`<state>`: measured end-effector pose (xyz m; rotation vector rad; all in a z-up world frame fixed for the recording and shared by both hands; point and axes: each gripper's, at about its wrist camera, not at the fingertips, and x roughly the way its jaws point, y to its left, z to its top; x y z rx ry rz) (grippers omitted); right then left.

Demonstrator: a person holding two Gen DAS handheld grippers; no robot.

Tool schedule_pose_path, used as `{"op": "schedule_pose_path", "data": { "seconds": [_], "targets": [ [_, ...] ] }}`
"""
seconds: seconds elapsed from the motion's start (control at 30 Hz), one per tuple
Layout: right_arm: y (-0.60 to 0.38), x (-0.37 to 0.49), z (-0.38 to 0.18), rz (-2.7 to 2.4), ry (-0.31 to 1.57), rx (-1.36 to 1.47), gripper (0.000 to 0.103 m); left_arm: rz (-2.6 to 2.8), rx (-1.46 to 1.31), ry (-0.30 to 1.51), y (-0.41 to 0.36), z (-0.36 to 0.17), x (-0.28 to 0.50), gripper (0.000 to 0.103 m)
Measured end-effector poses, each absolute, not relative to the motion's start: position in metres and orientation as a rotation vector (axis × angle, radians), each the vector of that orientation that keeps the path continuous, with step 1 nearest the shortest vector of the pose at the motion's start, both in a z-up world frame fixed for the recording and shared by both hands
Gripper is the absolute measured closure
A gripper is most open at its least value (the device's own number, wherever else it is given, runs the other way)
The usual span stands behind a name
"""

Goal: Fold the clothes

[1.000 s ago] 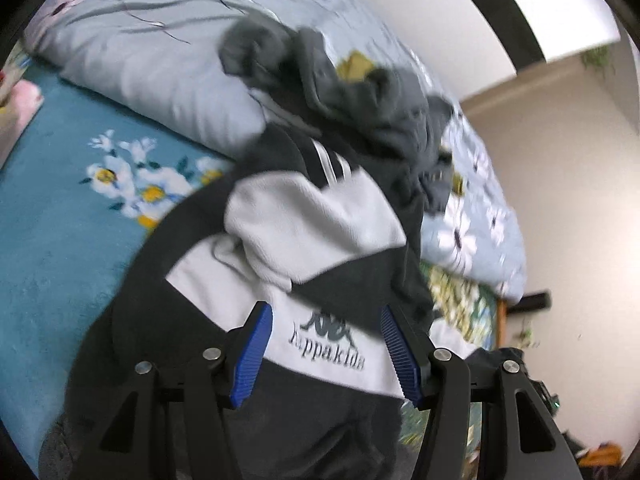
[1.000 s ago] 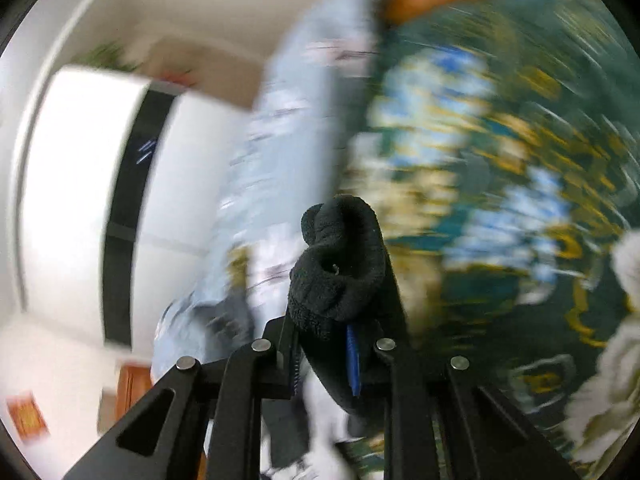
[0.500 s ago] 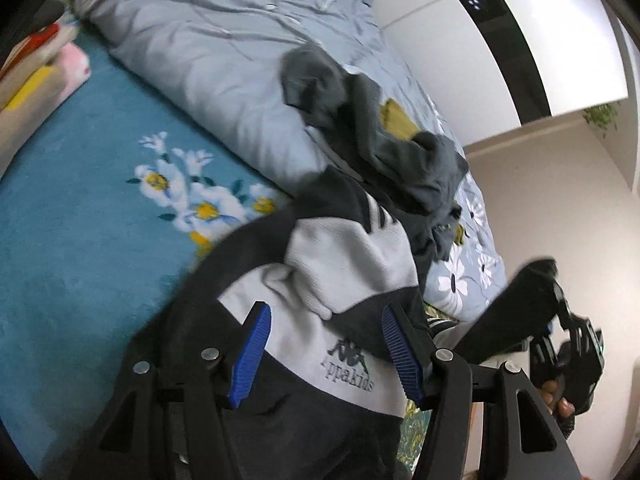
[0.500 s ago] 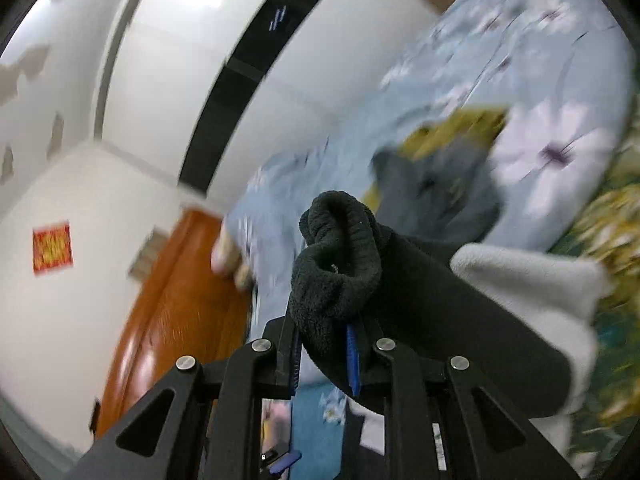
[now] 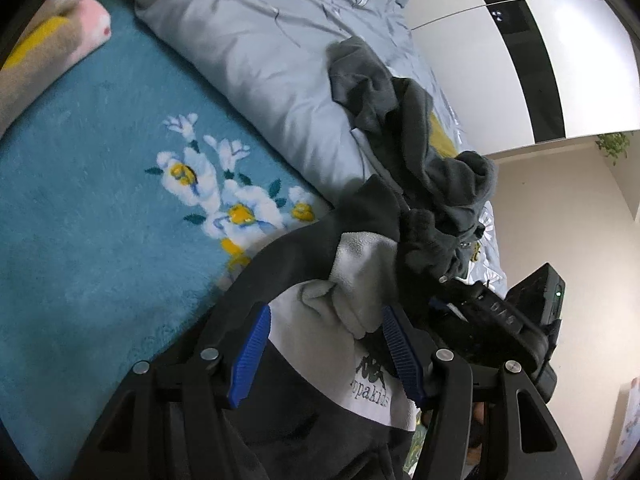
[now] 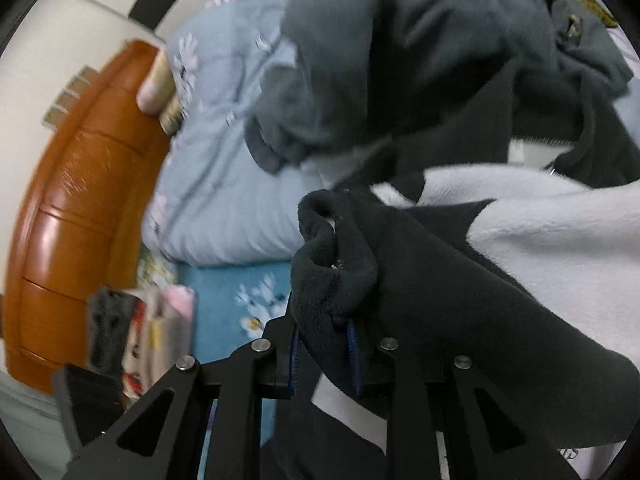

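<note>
Black-and-white fleece jacket (image 5: 352,312) heaped at frame centre-bottom on teal floral blanket (image 5: 100,208), white panel bunched between fingers of left gripper (image 5: 324,356). Left gripper spread wide, blue pads (image 5: 250,356) not pinching cloth. Right gripper (image 6: 324,360) clenched on black cuff (image 6: 332,264) of same jacket, cuff bulging above fingertips. Dark grey garment (image 5: 404,136) on pale blue duvet (image 5: 272,40), upper centre.

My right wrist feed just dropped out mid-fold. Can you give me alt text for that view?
The right gripper is shut on the dark fleece cuff of a black and white fleece sweatshirt, whose sleeve drapes off to the right. Behind lie a crumpled dark grey garment, a pale blue floral duvet and an orange-brown padded headboard.
</note>
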<state>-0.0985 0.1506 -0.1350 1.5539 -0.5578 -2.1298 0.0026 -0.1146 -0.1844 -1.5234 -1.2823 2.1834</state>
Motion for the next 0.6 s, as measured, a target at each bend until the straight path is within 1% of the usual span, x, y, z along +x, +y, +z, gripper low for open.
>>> {"op": "schedule_pose_path", "data": {
  "seconds": [0.03,0.07,0.1,0.17,0.27,0.43,0.53,0.6],
  "targets": [
    [0.148,-0.097,-0.138,-2.107,-0.548,1.568,0.068,2.179,-1.524,-1.286,-0.113,-0.186,0.001,0.040],
    [0.146,-0.096,-0.140,-2.063,-0.553,1.568,0.053,2.174,-1.524,-1.282,-0.111,-0.188,-0.001,0.040],
    [0.143,-0.096,-0.142,-2.019,-0.558,1.568,0.045,2.168,-1.526,-1.275,-0.108,-0.190,-0.004,0.040],
    [0.140,-0.091,-0.141,-1.959,-0.530,1.562,0.045,2.151,-1.527,-1.257,-0.098,-0.193,-0.011,0.040],
    [0.157,-0.084,-0.126,-2.021,-0.502,1.523,0.045,2.134,-1.529,-1.206,-0.080,-0.196,-0.026,0.040],
    [0.235,-0.068,-0.106,-2.155,-0.674,1.471,0.045,2.098,-1.527,-1.071,-0.041,-0.197,-0.056,0.040],
    [0.290,-0.057,-0.108,-2.263,-0.755,1.508,0.045,2.105,-1.520,-0.974,-0.017,-0.196,-0.067,0.040],
    [0.309,-0.050,-0.111,-2.284,-0.790,1.532,0.045,2.132,-1.514,-0.903,-0.005,-0.196,-0.072,0.042]
  ]
}}
